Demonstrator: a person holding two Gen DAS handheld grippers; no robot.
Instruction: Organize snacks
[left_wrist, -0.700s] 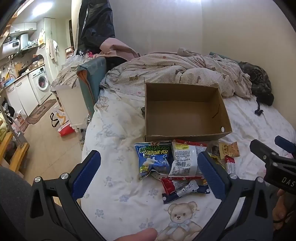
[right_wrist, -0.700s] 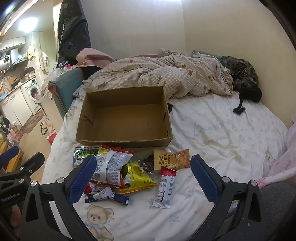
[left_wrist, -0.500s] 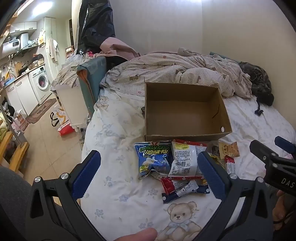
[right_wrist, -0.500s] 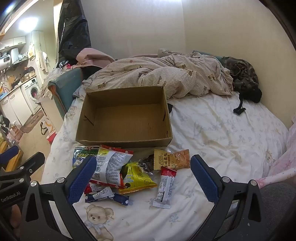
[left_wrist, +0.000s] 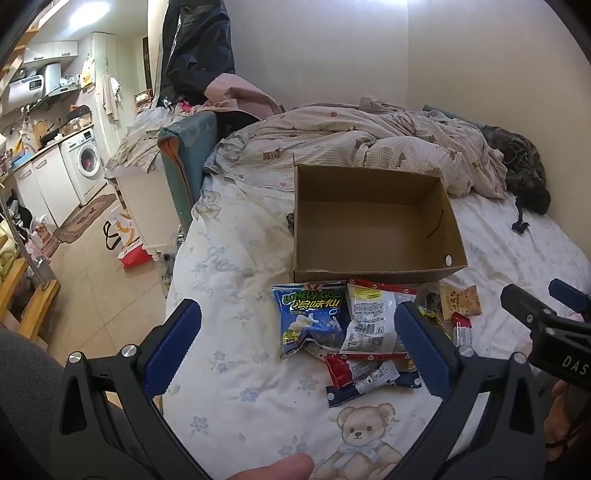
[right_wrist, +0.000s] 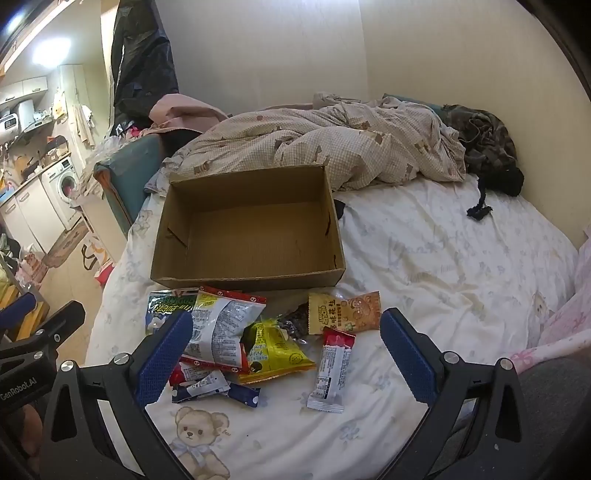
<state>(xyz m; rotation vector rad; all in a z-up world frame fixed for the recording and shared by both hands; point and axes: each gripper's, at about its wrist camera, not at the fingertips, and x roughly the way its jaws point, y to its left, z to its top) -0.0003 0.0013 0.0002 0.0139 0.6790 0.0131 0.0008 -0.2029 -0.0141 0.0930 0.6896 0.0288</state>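
Note:
An empty cardboard box (left_wrist: 373, 221) (right_wrist: 251, 229) sits on the bed. In front of it lies a heap of snack packs: a blue bag (left_wrist: 308, 317), a white pack with red edges (left_wrist: 371, 323) (right_wrist: 221, 326), a yellow bag (right_wrist: 275, 347), an orange peanut pack (right_wrist: 345, 312) (left_wrist: 461, 301) and a slim red-and-white bar (right_wrist: 332, 369). My left gripper (left_wrist: 295, 347) hovers open above the near side of the heap, nothing between its fingers. My right gripper (right_wrist: 284, 362) is likewise open and empty over the heap.
A crumpled checked quilt (left_wrist: 369, 147) and dark clothing (right_wrist: 484, 144) lie behind the box. The bed's left edge (left_wrist: 177, 273) drops to a tiled floor with bags and a washing machine (left_wrist: 86, 162). Bare sheet (right_wrist: 443, 258) spreads right of the box.

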